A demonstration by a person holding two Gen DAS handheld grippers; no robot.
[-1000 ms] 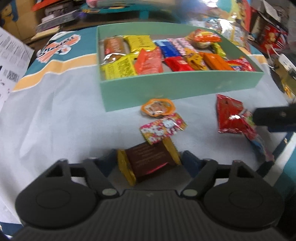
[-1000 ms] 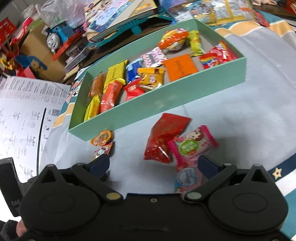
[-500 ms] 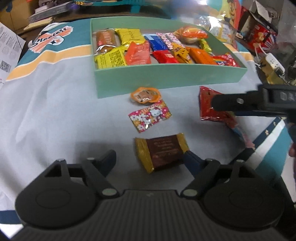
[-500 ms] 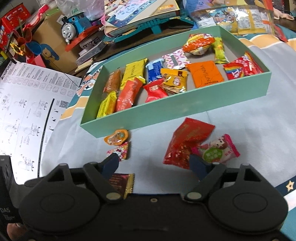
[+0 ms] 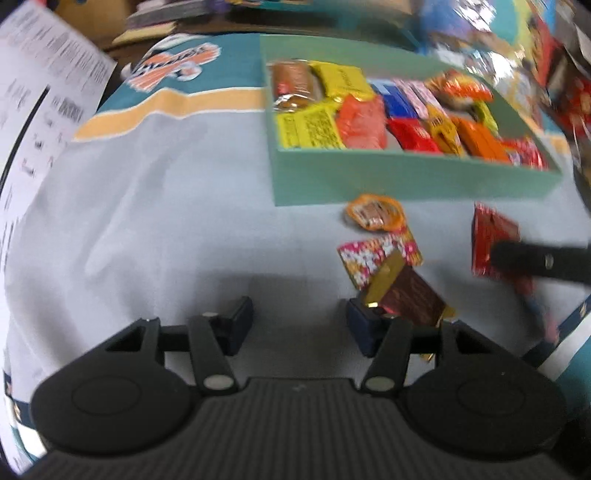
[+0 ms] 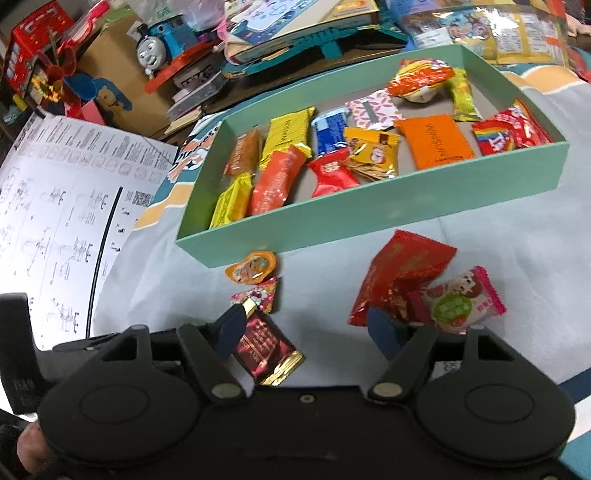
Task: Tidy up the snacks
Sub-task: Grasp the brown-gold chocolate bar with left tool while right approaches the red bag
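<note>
A green box (image 5: 406, 177) (image 6: 369, 210) holds several snack packets. On the cloth in front of it lie an orange jelly cup (image 5: 375, 212) (image 6: 251, 267), a floral packet (image 5: 369, 254) (image 6: 258, 295), a brown chocolate packet (image 5: 410, 295) (image 6: 266, 343), a red packet (image 5: 491, 236) (image 6: 402, 273) and a pink packet (image 6: 461, 299). My left gripper (image 5: 301, 321) is closing over bare cloth, with the brown packet just outside its right finger. My right gripper (image 6: 308, 328) is also closing. The brown packet lies by its left finger, and the red and pink packets lie by its right finger.
A printed paper sheet (image 6: 62, 221) lies at the left. Beyond the box are a toy train (image 6: 162, 44), a cardboard box (image 6: 110, 85), books and more snack bags (image 6: 498, 33). The cloth left of the loose packets is bare (image 5: 166, 221).
The left gripper slid left, so the brown packet went from between its fingers to outside the right one and turned. The right gripper's jaws narrowed; the pink packet now sits past its right finger.
</note>
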